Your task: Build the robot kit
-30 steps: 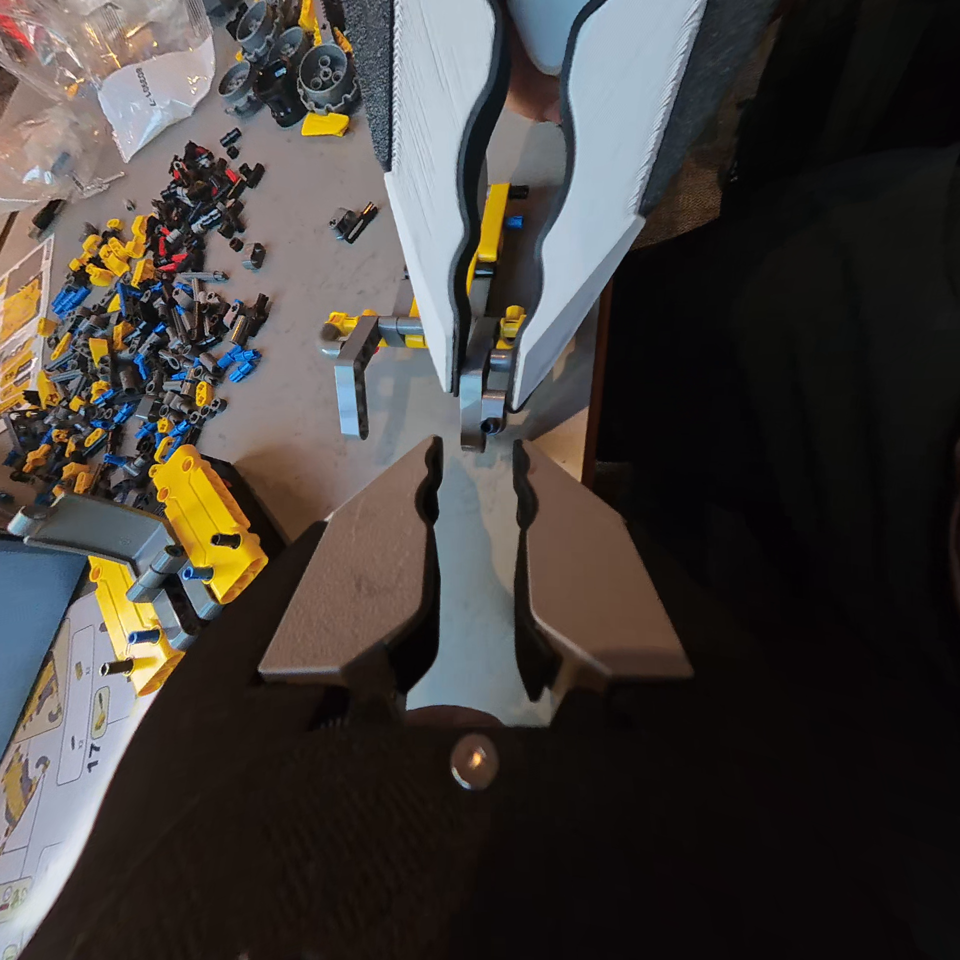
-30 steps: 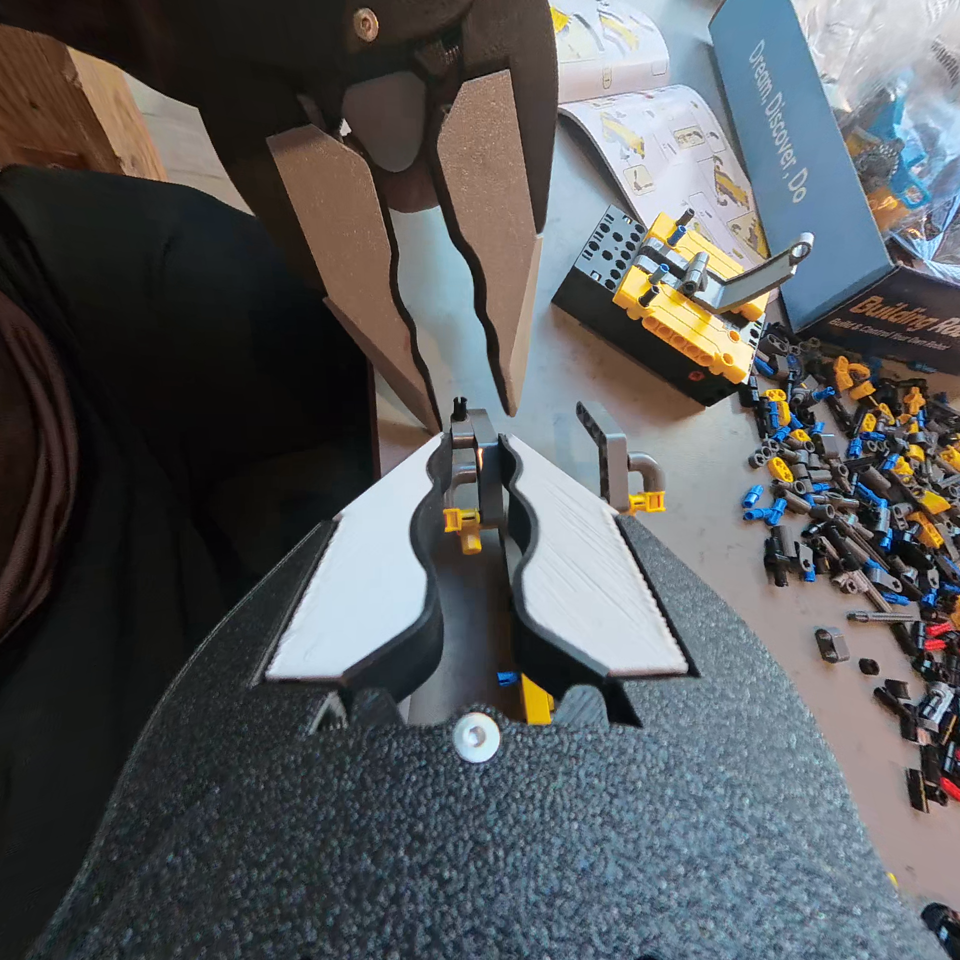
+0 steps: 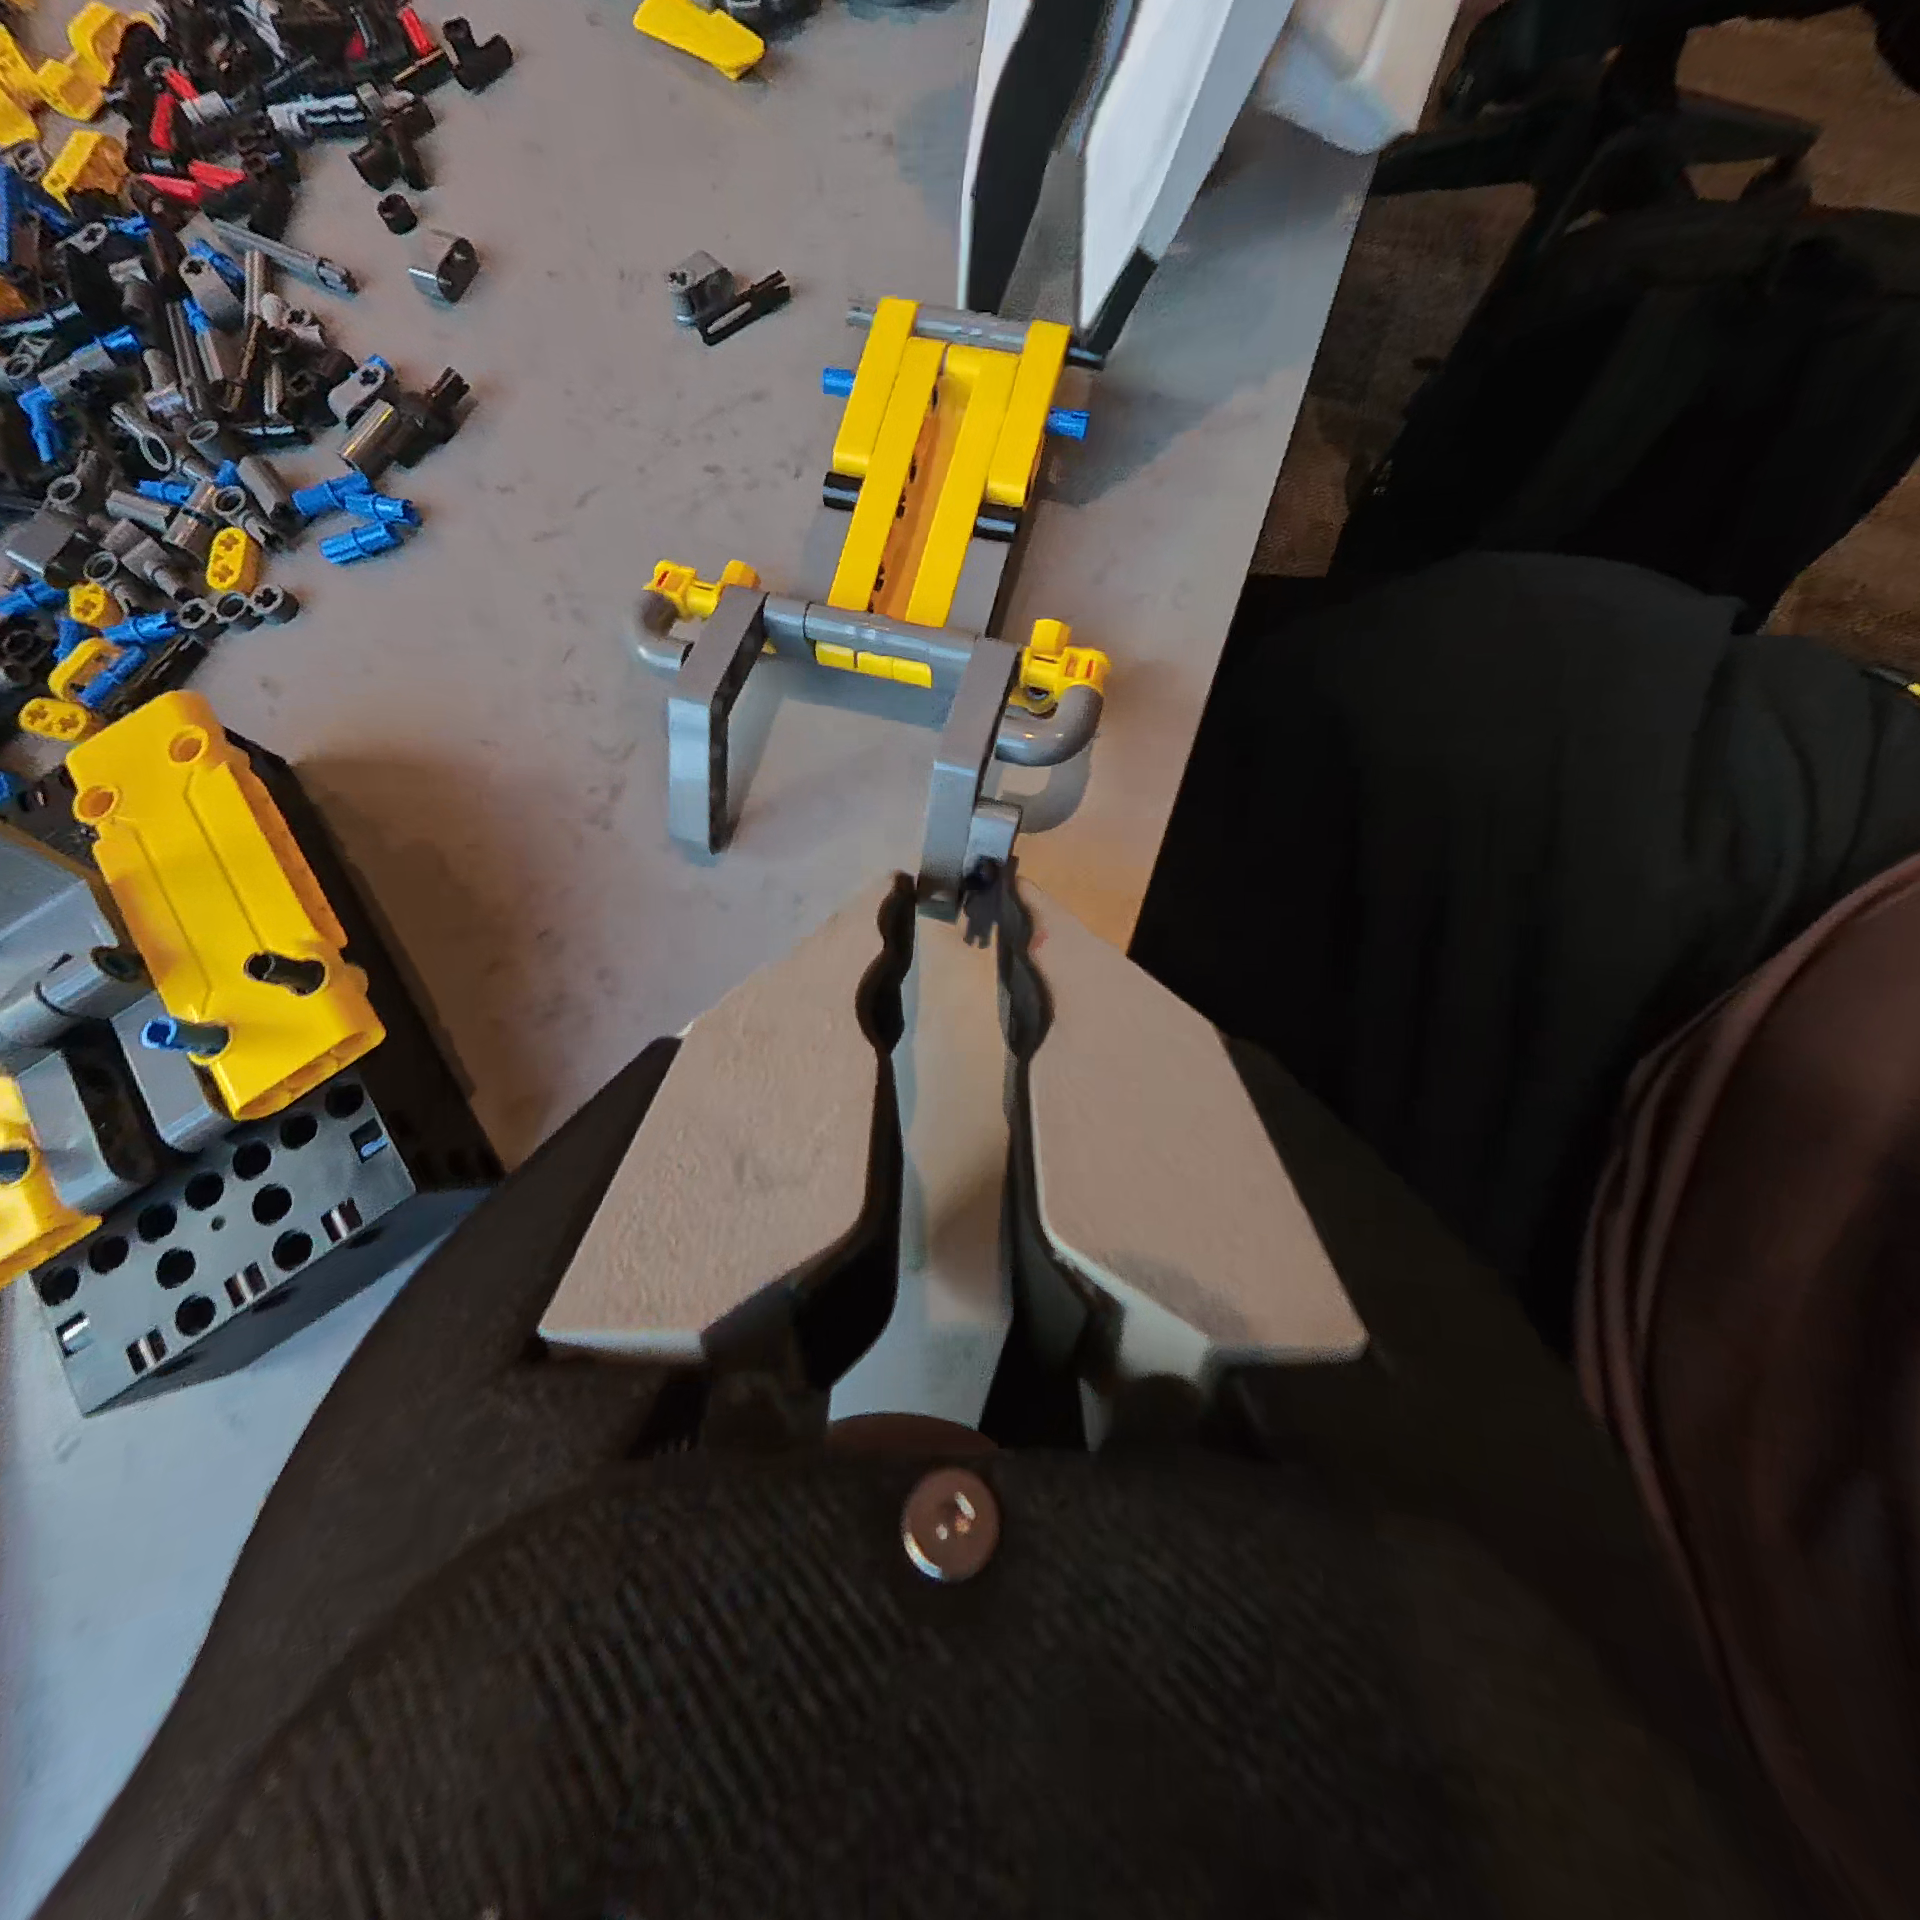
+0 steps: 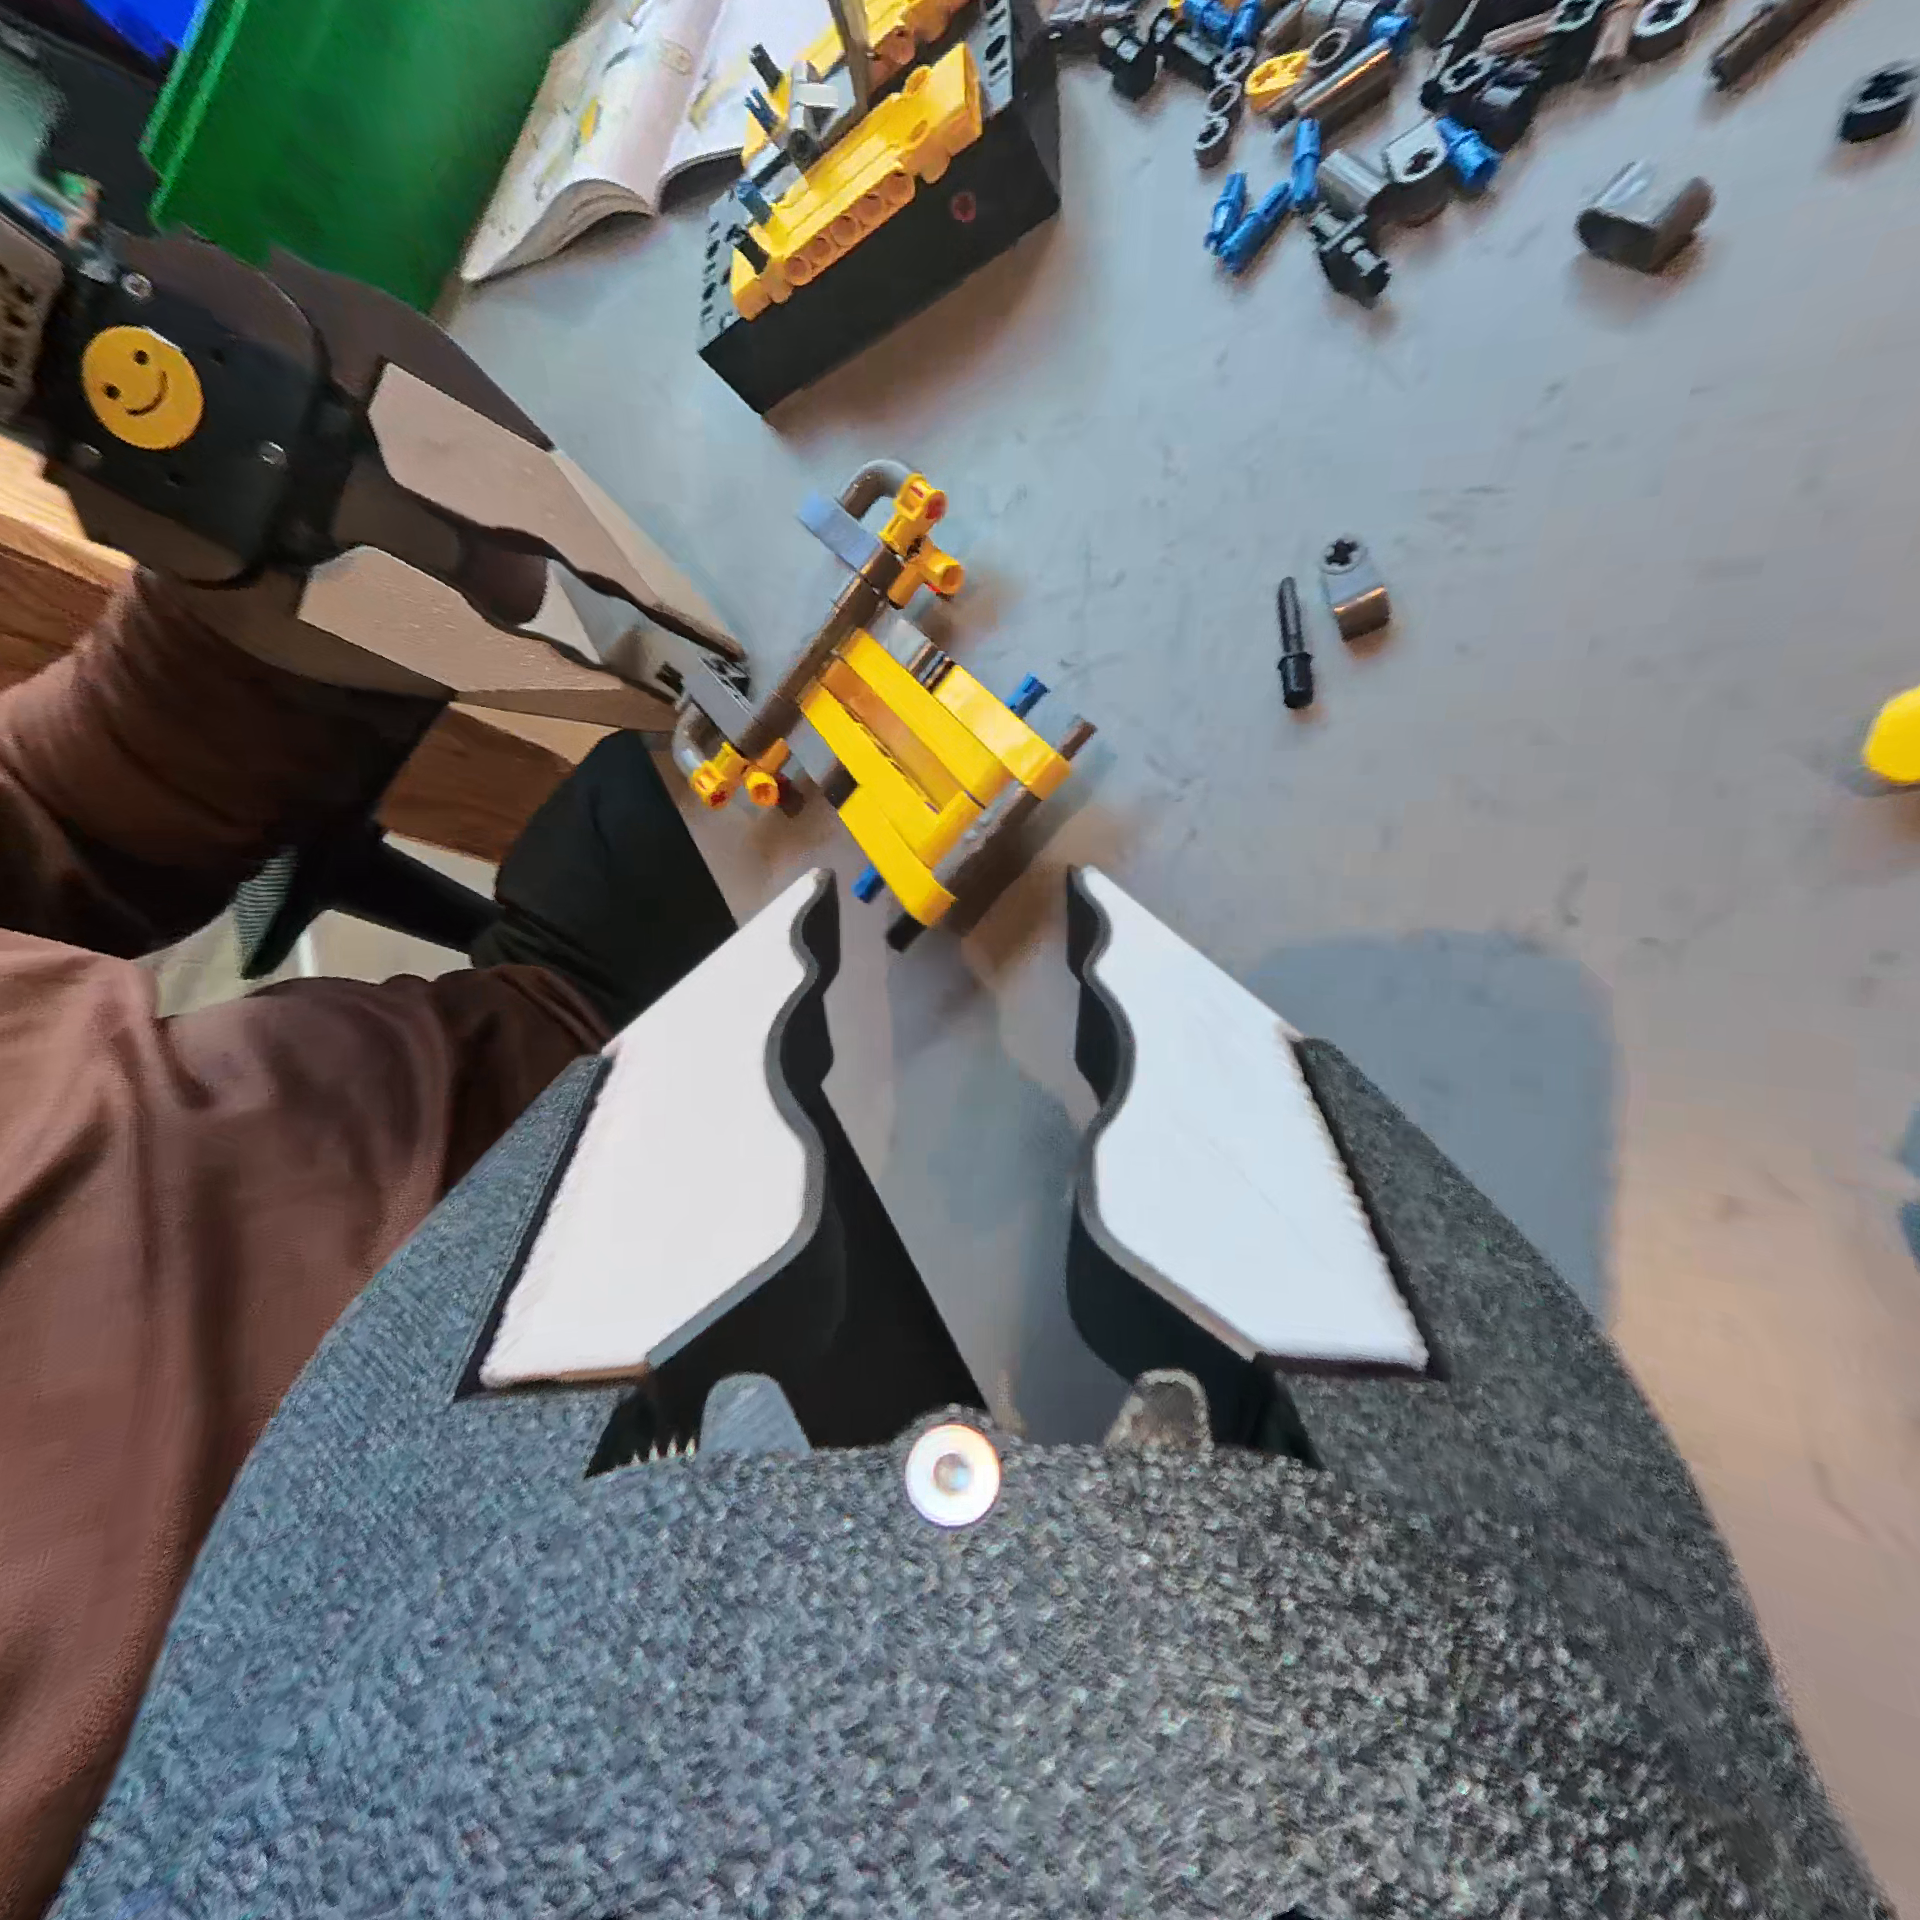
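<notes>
A yellow and grey brick assembly [image 3: 935,468] lies on the grey table near its edge. My left gripper [image 3: 961,894] is shut on the end of the assembly's grey side beam [image 3: 961,769], where a black pin sticks out. The right wrist view shows the same grip, with the left gripper [image 4: 717,675] pinching the grey end of the assembly [image 4: 914,748]. My right gripper [image 4: 951,883] is open and empty, just behind the assembly's yellow end and not touching it. Its white fingers [image 3: 1132,156] show at the top of the left wrist view.
A pile of small loose parts [image 3: 156,364] lies to the left. A black perforated block [image 3: 208,1268] carries a yellow build [image 3: 208,914]. A loose black pin [image 4: 1294,644] and a grey connector [image 4: 1356,603] lie right of the assembly. An open booklet [image 4: 613,135] lies beyond. The table edge [image 3: 1195,831] is close. The gap from one gripper's tips to the other's is roughly 11 centimetres. The grey connector [image 4: 1356,603] is about 6 centimetres from my right fingertips. The left camera catches it too, in the left wrist view [image 3: 708,266].
My right gripper has let go of the assembly, opened and pulled back. My left gripper has moved in and closed on the grey beam end. The assembly now lies flat on the table.
</notes>
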Available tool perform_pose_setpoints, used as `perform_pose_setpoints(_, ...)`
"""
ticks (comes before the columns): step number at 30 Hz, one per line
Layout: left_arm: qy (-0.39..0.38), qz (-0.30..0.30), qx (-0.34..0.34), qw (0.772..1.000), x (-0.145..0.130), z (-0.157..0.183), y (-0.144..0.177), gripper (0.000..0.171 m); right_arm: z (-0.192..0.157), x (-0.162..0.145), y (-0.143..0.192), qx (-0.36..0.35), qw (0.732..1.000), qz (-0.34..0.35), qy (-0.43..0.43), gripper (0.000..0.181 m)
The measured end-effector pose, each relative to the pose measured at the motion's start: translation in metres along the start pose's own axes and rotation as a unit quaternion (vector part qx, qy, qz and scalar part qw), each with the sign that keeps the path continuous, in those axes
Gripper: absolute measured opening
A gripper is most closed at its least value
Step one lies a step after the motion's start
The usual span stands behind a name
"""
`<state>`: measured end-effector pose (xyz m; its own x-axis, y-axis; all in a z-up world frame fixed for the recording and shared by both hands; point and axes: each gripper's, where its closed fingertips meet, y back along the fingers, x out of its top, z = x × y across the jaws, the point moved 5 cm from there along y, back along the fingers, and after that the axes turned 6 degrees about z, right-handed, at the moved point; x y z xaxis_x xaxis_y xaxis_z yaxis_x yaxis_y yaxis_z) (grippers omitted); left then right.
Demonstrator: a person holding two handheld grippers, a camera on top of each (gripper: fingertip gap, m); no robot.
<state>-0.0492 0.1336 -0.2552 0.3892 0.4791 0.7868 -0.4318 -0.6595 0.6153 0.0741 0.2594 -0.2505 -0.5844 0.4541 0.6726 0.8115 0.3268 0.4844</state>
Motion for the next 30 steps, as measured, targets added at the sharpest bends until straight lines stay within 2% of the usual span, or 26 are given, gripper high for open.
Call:
perform_pose_setpoints(2, -0.02, -0.002, 0.004, 1.0, 0.003, 0.002, -0.003, 0.012, -0.003, 0.002, -0.002, 0.007, 1.0, 0.002, -0.002, 0.031)
perform_pose_setpoints(8, -0.086, -0.037, 0.017, 0.995, 0.006, 0.005, -0.002, 0.01, -0.01, 0.01, 0.004, -0.049, 0.997, -0.016, 0.054, 0.023)
perform_pose_setpoints(14, -0.113, -0.057, 0.002, 0.992, 0.008, 0.004, -0.003, 0.008, -0.045, 0.038, 0.005, -0.064, 0.989, -0.001, 0.131, 0.02)
perform_pose_setpoints(18, -0.096, -0.048, -0.006, 0.994, 0.008, 0.004, -0.005, 0.007, -0.07, 0.046, -0.015, -0.047, 0.983, -0.023, 0.176, 0.019)
perform_pose_setpoints(21, -0.073, -0.036, -0.008, 0.997, 0.006, 0.004, -0.002, 0.013, -0.078, 0.049, -0.038, -0.027, 0.982, -0.038, 0.183, 0.026)
perform_pose_setpoints(26, -0.036, -0.032, -0.001, 0.999, -0.008, 0.002, 0.016, 0.022, -0.082, 0.046, -0.071, -0.013, 0.978, -0.082, 0.191, 0.026)
perform_pose_setpoints(30, -0.011, -0.016, 0.006, 1.0, -0.019, -0.001, 0.032, 0.022, -0.087, 0.049, -0.073, -0.011, 0.976, -0.084, 0.203, 0.025)
